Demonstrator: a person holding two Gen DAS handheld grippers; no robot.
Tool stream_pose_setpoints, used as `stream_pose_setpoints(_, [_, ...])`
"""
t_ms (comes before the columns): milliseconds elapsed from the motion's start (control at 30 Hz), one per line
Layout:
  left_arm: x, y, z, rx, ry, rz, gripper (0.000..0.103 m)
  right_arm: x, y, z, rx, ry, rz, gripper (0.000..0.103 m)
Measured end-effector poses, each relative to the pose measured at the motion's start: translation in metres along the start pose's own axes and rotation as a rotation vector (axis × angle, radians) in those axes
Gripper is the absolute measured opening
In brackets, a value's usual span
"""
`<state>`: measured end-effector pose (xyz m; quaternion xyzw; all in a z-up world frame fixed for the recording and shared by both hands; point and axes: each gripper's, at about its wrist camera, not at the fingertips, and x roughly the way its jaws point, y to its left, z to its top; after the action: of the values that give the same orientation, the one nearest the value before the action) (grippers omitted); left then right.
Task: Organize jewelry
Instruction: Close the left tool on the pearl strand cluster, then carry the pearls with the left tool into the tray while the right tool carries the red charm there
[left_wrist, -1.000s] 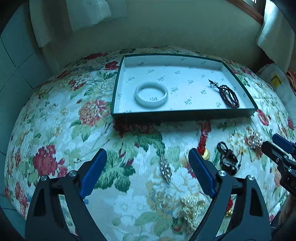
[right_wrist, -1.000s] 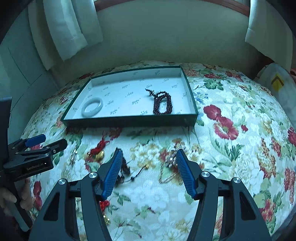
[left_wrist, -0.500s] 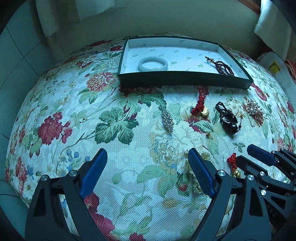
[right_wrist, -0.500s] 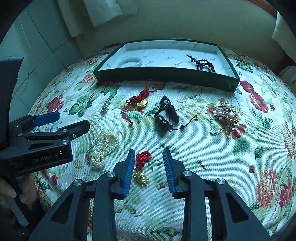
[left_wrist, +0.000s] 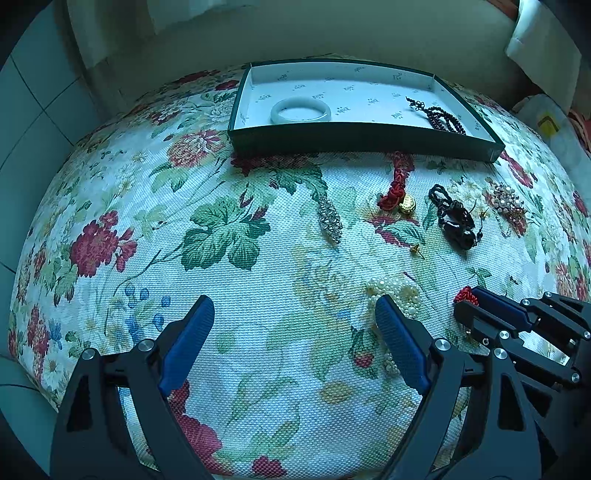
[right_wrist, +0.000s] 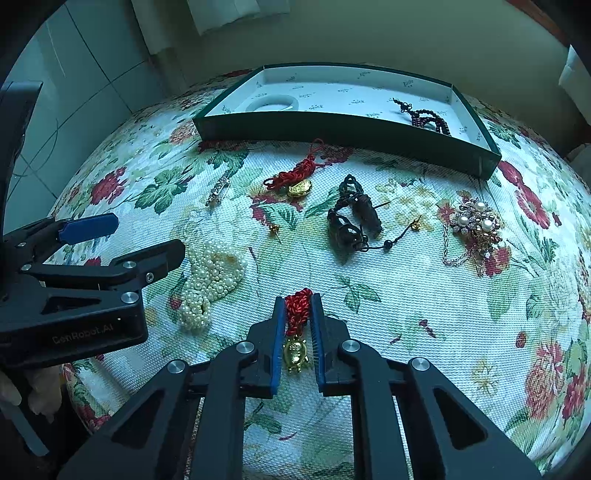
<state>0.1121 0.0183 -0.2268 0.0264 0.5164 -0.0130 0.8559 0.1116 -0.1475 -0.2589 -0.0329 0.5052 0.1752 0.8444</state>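
The red knotted charm (right_wrist: 297, 310) with its small gold pendant lies on the floral cloth (right_wrist: 443, 332) right between the blue pads of my right claw (right_wrist: 297, 306); the jaws are closing, and the pads already press on the red cord from both sides, the gold piece hanging back between the fingers. Only my right wrist view shows that grip. In the left wrist view the same charm (left_wrist: 464, 295) is a scrap of red peeping past the right claw's (left_wrist: 467, 306) tip, and I cannot see the pendant at all.

My left claw (left_wrist: 291, 314) stands spread wide with only cloth between the pads. Its right pad (left_wrist: 400, 347) sits over the near edge of the pearl strand (left_wrist: 397, 295); whether it touches I cannot tell. From the right wrist the pearl strand (right_wrist: 210, 280) lies just left of my right claw, beside the left claw (right_wrist: 122, 240).

Beyond the right claw sit a black beaded pendant (right_wrist: 351, 221), a second red cord with gold ingot (right_wrist: 295, 181) and a small gold stud (right_wrist: 274, 230). Far right of it lies a pearl brooch on a chain (right_wrist: 476, 221), far left a slim silver brooch (right_wrist: 218, 190), which the left wrist shows face-on as a glittering leaf (left_wrist: 330, 219).

Farthest off stands the green tray (right_wrist: 343, 127). The left wrist looks into it: a pale bangle (left_wrist: 301, 110) on the left, dark bead bracelet (left_wrist: 441, 118) on the right. In the right wrist view the near wall half hides the bangle.
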Motion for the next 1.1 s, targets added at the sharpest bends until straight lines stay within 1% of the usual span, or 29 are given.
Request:
stream_pose_setpoints(233, [-0.002, -0.008, 0.0, 0.005, -0.002, -0.038, 0.088, -0.007, -0.009, 0.001, 0.023, -0.014, -0.012, 0.012])
stream_pose_setpoints(400, [-0.002, -0.019, 0.0, 0.034, -0.007, -0.068, 0.088, -0.013, -0.019, 0.0, 0.045, -0.023, -0.031, 0.012])
stream_pose_setpoints(500, [0.003, -0.025, 0.0, 0.043, 0.005, -0.08, 0.087, -0.015, -0.025, -0.002, 0.058, -0.023, -0.037, 0.012])
stream_pose_setpoints(533, [0.005, -0.027, 0.0, 0.046, 0.012, -0.083, 0.081, -0.015, -0.026, -0.002, 0.061, -0.022, -0.04, 0.012])
stream_pose_setpoints(567, [0.007, -0.029, -0.001, 0.051, 0.021, -0.089, 0.077, -0.015, -0.027, -0.002, 0.063, -0.021, -0.041, 0.012])
stream_pose_setpoints(667, [0.014, -0.034, -0.003, 0.063, 0.042, -0.101, 0.075, -0.015, -0.029, -0.003, 0.068, -0.02, -0.039, 0.012])
stream_pose_setpoints(867, [0.015, -0.04, -0.004, 0.099, 0.024, -0.112, 0.059, -0.014, -0.029, -0.004, 0.074, -0.02, -0.036, 0.012])
stream_pose_setpoints(933, [0.013, -0.04, -0.005, 0.11, 0.018, -0.116, 0.045, -0.013, -0.03, -0.004, 0.076, -0.02, -0.036, 0.012])
stream_pose_setpoints(967, [0.012, -0.04, -0.006, 0.117, 0.014, -0.118, 0.041, -0.013, -0.03, -0.004, 0.077, -0.02, -0.035, 0.012])
stream_pose_setpoints(1033, [0.01, -0.038, -0.007, 0.13, 0.01, -0.132, 0.026, -0.013, -0.03, -0.004, 0.079, -0.021, -0.035, 0.012])
stream_pose_setpoints(1100, [0.01, -0.034, -0.007, 0.12, 0.014, -0.162, 0.021, -0.013, -0.03, -0.003, 0.079, -0.021, -0.034, 0.012])
